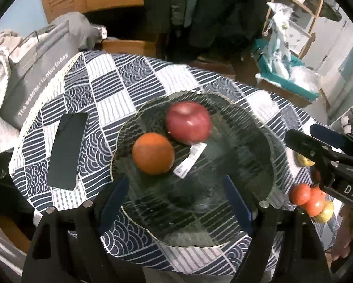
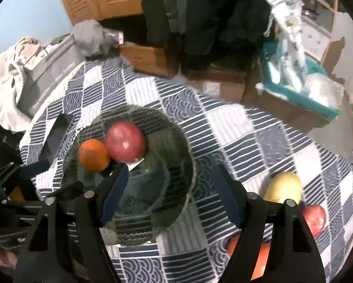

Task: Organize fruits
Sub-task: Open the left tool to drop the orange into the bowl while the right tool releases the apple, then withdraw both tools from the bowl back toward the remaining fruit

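Observation:
A clear glass bowl (image 1: 252, 127) sits on the checked tablecloth and holds a red apple (image 1: 188, 122) and an orange (image 1: 152, 153), touching each other, beside a small white packet (image 1: 190, 158). The bowl (image 2: 183, 139), apple (image 2: 125, 141) and orange (image 2: 93, 155) also show in the right wrist view. My left gripper (image 1: 178, 198) is open and empty over the bowl's near side. My right gripper (image 2: 169, 193) is open and empty over the bowl's right rim. A yellow fruit (image 2: 283, 187), a red apple (image 2: 314, 218) and an orange fruit (image 2: 261, 259) lie right of the bowl.
A black phone (image 1: 66, 151) lies on the cloth left of the bowl. A grey bag (image 1: 32, 70) and clothes sit past the table's left edge. The loose fruits (image 1: 311, 200) lie near the table's right edge. Boxes and shelves stand behind.

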Demonstrator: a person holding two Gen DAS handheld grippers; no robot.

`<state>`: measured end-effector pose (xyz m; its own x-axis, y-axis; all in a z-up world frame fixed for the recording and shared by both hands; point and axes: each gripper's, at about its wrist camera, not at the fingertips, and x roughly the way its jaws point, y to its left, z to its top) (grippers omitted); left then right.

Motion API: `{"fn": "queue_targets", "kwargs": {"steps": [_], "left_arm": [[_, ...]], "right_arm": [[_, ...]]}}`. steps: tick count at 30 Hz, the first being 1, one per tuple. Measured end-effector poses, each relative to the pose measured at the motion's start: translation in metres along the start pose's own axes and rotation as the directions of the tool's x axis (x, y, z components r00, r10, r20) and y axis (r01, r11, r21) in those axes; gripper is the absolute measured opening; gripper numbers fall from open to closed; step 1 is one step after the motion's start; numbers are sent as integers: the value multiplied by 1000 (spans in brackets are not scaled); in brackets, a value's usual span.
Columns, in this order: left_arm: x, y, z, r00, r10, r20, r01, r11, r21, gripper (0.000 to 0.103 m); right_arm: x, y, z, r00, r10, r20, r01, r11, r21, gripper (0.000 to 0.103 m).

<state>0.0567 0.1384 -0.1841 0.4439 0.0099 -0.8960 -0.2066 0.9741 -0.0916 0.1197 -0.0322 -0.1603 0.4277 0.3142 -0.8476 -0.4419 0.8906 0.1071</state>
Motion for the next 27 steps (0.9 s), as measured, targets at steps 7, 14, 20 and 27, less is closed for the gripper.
{"fn": "queue_targets", "kwargs": {"steps": [7,14,20,27], "left_arm": [[-19,-20,1,999,-28,37,26,999,34,83],[-35,-41,1,996,-53,67,48,996,76,84],[-49,-56,1,993,-70,95,61,993,101,84],[-68,-75,1,987,-87,135,68,988,137,85]], "right_arm": [[-31,-15,-2,998,-41,55,40,999,19,75],[-62,-32,-8,992,-79,99,75,996,37,75],[-86,-45,-16,985,-101,136,94,994,63,75],[-117,-66,-28,972,-144,186,127,987,101,80]]}}
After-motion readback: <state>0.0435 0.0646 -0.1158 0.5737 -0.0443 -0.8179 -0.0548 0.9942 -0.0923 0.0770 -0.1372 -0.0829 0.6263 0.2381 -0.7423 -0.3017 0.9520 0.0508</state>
